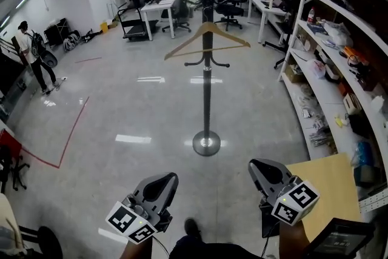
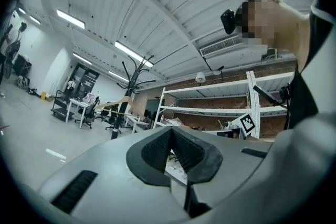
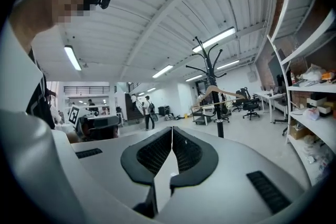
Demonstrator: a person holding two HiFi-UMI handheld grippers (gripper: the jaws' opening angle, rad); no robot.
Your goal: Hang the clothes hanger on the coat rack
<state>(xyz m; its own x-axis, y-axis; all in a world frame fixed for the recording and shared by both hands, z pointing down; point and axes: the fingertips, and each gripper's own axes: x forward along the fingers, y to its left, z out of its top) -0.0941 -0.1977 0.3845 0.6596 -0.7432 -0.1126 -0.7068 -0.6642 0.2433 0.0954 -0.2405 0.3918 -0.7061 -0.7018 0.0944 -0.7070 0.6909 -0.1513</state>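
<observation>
A wooden clothes hanger (image 1: pixel 207 39) hangs on the black coat rack (image 1: pixel 207 88), whose round base (image 1: pixel 206 144) stands on the floor ahead of me. My left gripper (image 1: pixel 159 186) and right gripper (image 1: pixel 267 171) are low in the head view, well short of the rack, both shut with nothing between the jaws. In the left gripper view the shut left gripper (image 2: pixel 170 131) points toward the coat rack (image 2: pixel 132 78) and hanger (image 2: pixel 116 106) in the distance. The right gripper view shows the shut right gripper (image 3: pixel 172 131) below the coat rack (image 3: pixel 211 71) and hanger (image 3: pixel 218 93).
White shelving (image 1: pixel 339 63) full of small items runs along the right. A tan board (image 1: pixel 330 188) lies beside my right gripper. Desks and office chairs (image 1: pixel 176 9) stand behind the rack. A person (image 1: pixel 29 51) walks at far left, near red floor tape (image 1: pixel 70 136).
</observation>
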